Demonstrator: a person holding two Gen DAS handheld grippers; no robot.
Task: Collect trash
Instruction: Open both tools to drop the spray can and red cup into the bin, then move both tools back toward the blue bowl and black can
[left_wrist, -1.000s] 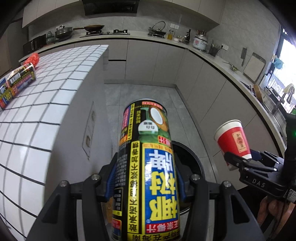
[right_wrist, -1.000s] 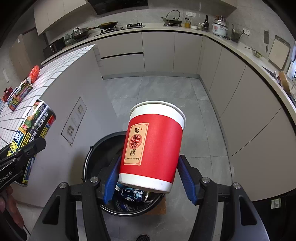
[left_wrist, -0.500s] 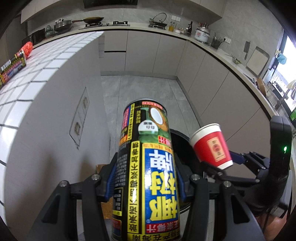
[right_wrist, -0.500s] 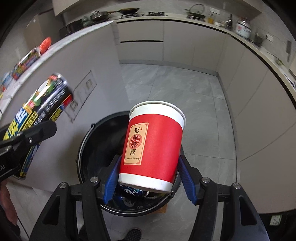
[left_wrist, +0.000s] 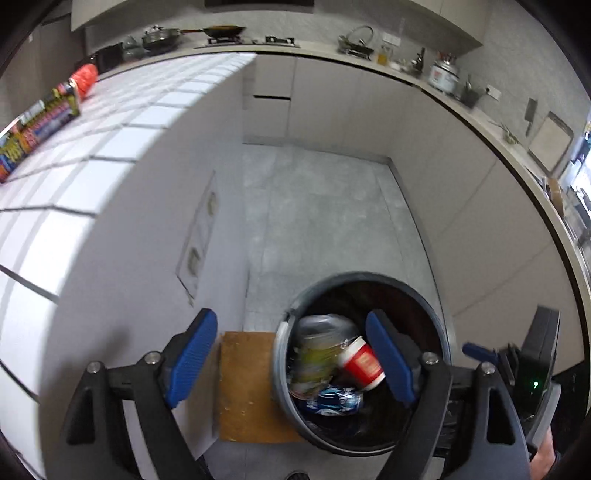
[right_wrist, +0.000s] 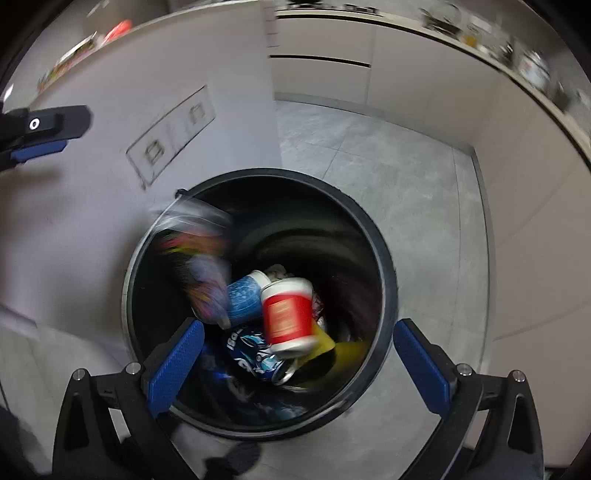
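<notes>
On the far left of the left wrist view, a tiled white surface (left_wrist: 122, 122) carries a colourful printed package (left_wrist: 35, 125) with something orange-red (left_wrist: 84, 75) just beyond it. Below it falls the island's plain white side, with a recessed socket panel (left_wrist: 199, 236). The left gripper (left_wrist: 291, 360) points steeply down with its jaws opening; nothing is between the blue pads (left_wrist: 190, 356), which frame the left rim of the round black trash bin (left_wrist: 441, 328) on the grey floor. A brown cardboard piece (left_wrist: 243, 384) lies on the floor just left of the bin. Inside the bin, a blurred tall can (left_wrist: 314, 354) with yellow and green print sits against the left wall, the red paper cup (left_wrist: 360, 363) tilts just to its right, and a blue drink can (left_wrist: 334, 400) lies beneath both. At the right edge part of the right gripper is visible.

In the right wrist view the right gripper (right_wrist: 297, 363) stands wide, jaws opening, empty, directly over the bin (right_wrist: 384, 280). The red paper cup (right_wrist: 288, 314) rests inside on other trash, beside a blue cup (right_wrist: 242, 299) and over the blue drink can (right_wrist: 258, 356).
</notes>
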